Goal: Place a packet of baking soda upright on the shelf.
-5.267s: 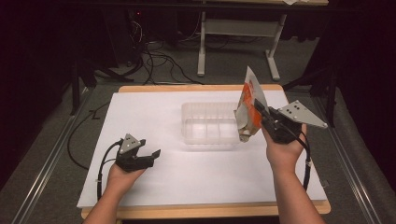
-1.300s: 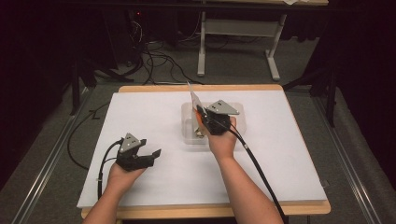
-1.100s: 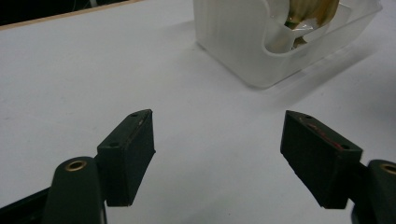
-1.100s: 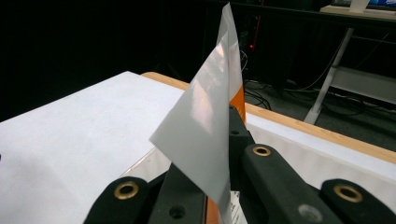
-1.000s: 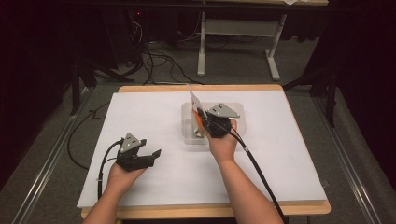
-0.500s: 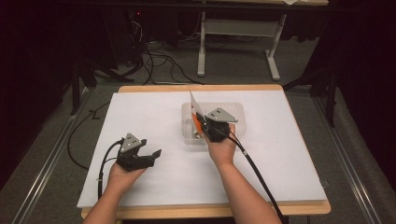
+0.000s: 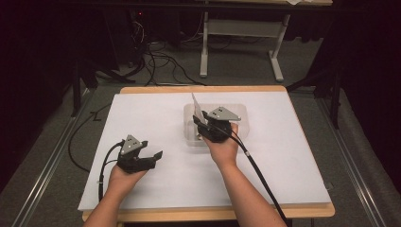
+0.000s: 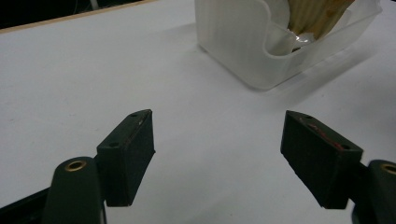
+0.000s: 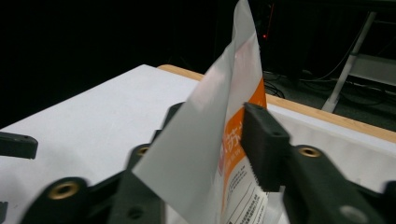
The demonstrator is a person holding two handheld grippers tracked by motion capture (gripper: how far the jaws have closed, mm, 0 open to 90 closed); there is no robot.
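Toward the far edge of the white-topped table (image 7: 156,118), slightly right of centre, stands a clear, shallow plastic tub (image 7: 239,113), and a silver-and-orange foil packet (image 9: 224,140) stands upright in its left part. The right gripper (image 7: 204,122) hangs over that tub; its jaws have just been opening and now stand about half apart with the packet between them. Its pads (image 9: 261,140) lie close against the printed face, but whether they press on it cannot be told. The left gripper (image 8: 233,163) rests near the table's near-left corner, jaws wide apart, nothing between them.

Handling, by judgement: the packet looks light and thin, its film smooth and likely slippery, easily creased; it bends under little force. Best taken by the flat faces near the upper sealed edge, where the film is stiffest.

Orientation: its long axis runs roughly vertical, the pointed top corner (image 7: 193,96) up and leaning slightly toward the table's left edge, the lower end down inside the tub, thin edge toward the near side
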